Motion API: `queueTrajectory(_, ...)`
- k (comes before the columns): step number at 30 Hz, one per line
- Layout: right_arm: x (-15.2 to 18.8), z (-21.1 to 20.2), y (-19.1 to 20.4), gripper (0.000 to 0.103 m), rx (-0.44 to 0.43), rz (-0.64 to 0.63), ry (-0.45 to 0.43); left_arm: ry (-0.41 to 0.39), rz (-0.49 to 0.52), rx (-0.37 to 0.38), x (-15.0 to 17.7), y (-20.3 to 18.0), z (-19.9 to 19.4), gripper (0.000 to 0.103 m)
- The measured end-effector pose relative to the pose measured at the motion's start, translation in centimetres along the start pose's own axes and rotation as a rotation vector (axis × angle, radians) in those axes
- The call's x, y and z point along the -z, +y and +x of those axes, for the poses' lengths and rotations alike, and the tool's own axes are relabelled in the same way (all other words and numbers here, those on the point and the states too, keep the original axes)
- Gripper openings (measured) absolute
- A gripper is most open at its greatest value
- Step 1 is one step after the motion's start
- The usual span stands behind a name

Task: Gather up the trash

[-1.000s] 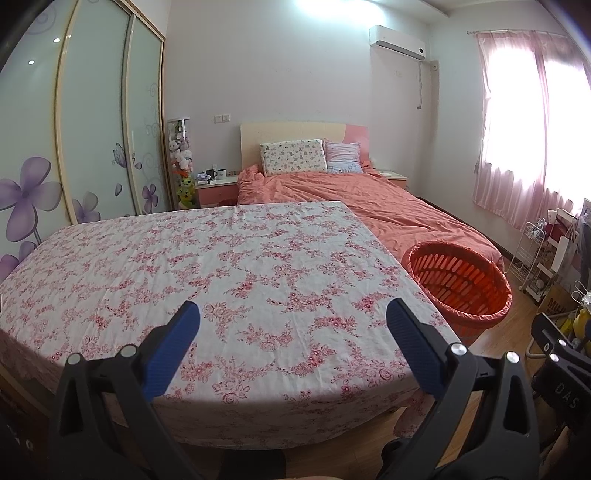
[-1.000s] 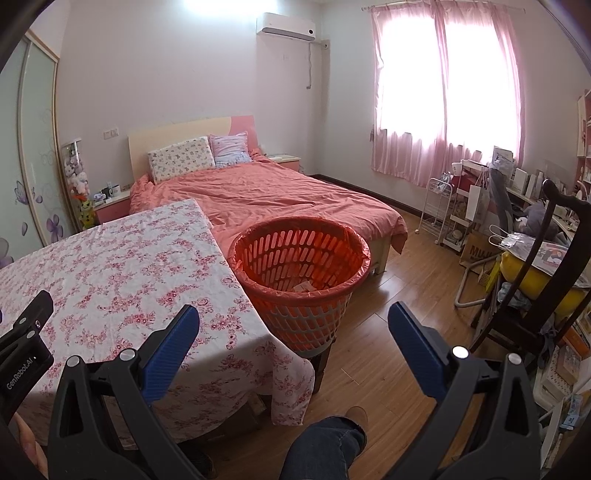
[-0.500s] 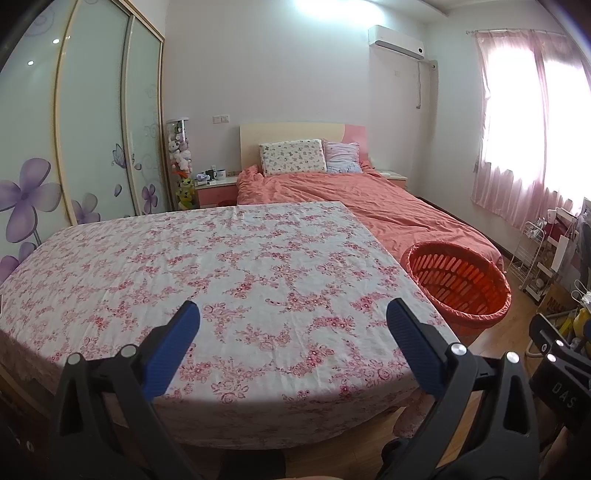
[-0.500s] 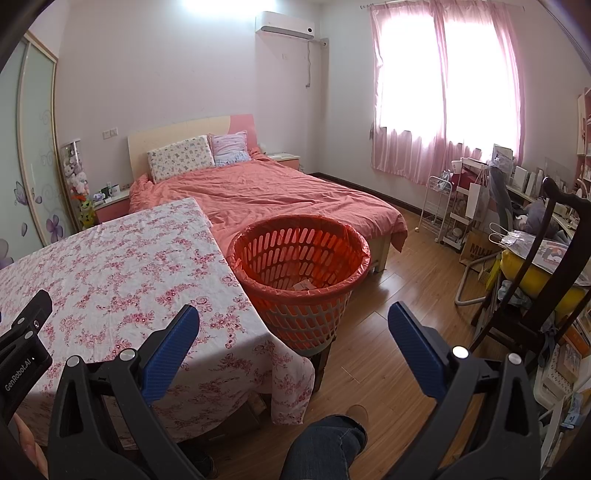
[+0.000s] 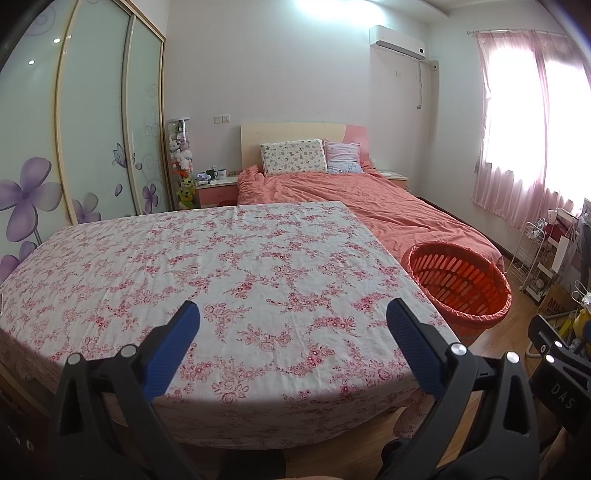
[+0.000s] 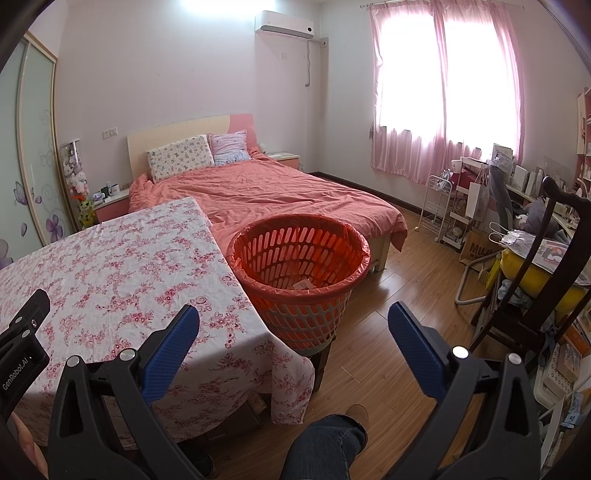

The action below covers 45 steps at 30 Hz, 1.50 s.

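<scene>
hovering over a floral tabletop (image 5: 229,266), both tongs — left (image 5: 293,334), right (image 6: 293,334) — gape empty; orange basket (image 6: 299,273) beside it holds perhaps paper.

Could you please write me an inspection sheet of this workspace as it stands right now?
Surface: table under a floral tablecloth; nothing seen lying on it.
Job's things: orange basket with a liner, beside the table's corner, in front of the bed; a small piece of paper lies at its bottom.
Clutter: loaded chair and shelves along the window wall.
Grippers: left gripper open, empty, over the table's near edge; right gripper open, empty, facing the basket.
Cables: nothing seen near the table.
Surroundings: wardrobe, air conditioner, pink curtains, wooden floor.
</scene>
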State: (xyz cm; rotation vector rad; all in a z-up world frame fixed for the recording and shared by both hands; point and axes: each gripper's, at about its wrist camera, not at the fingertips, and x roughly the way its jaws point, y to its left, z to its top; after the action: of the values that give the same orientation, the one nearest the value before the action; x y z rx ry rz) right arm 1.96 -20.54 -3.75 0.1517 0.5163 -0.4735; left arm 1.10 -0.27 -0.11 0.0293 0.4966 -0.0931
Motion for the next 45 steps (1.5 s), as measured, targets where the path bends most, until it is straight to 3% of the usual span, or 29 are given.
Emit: queueTrajectory(45,-0.07,-0.01,0.00,0.101,0.000,-0.001,0.003,0.005,-0.001,-0.007,0.12,0.36,0.19,0.099)
